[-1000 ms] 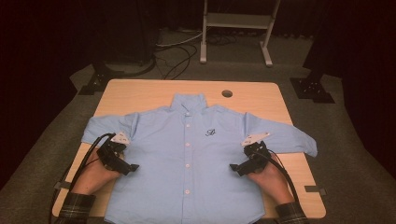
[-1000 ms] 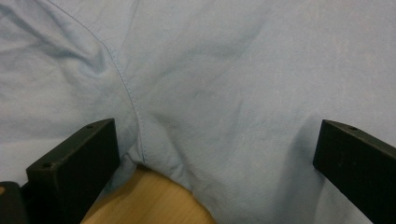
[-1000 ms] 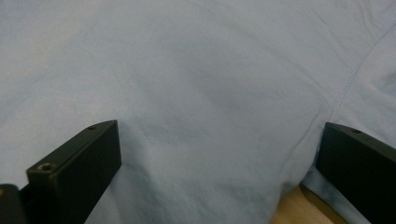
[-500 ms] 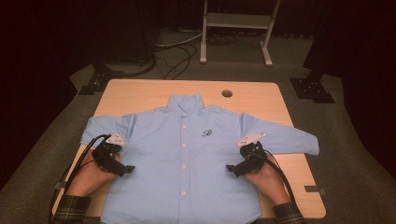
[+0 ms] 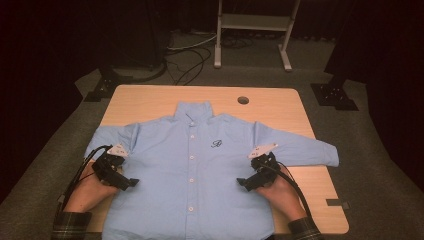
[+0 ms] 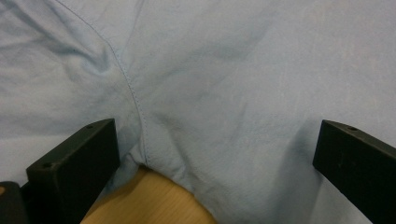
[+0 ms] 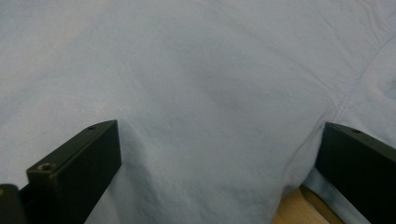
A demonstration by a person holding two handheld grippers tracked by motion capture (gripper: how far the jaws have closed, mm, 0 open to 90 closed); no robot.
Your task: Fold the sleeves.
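**Reaching for both side seams of a spread shirt**

A light blue shirt [image 5: 200, 175] lies flat, face up, on a wooden table [image 5: 150, 100]. The left gripper [image 5: 131, 183] and right gripper [image 5: 241, 183] rest at its sides, jaws spread wide. Underarm seams sit just ahead of each. Best to close both evenly on the edges, catching both fabric layers.

A light blue button-up shirt [image 5: 200, 175] lies flat and face up on the wooden table [image 5: 150, 102], collar toward the far edge, hem at the near edge. It is buttoned down the front with white buttons and bears a small dark embroidered mark on the chest. Both sleeves spread outward to the sides. Faint creases run near the underarm seams.
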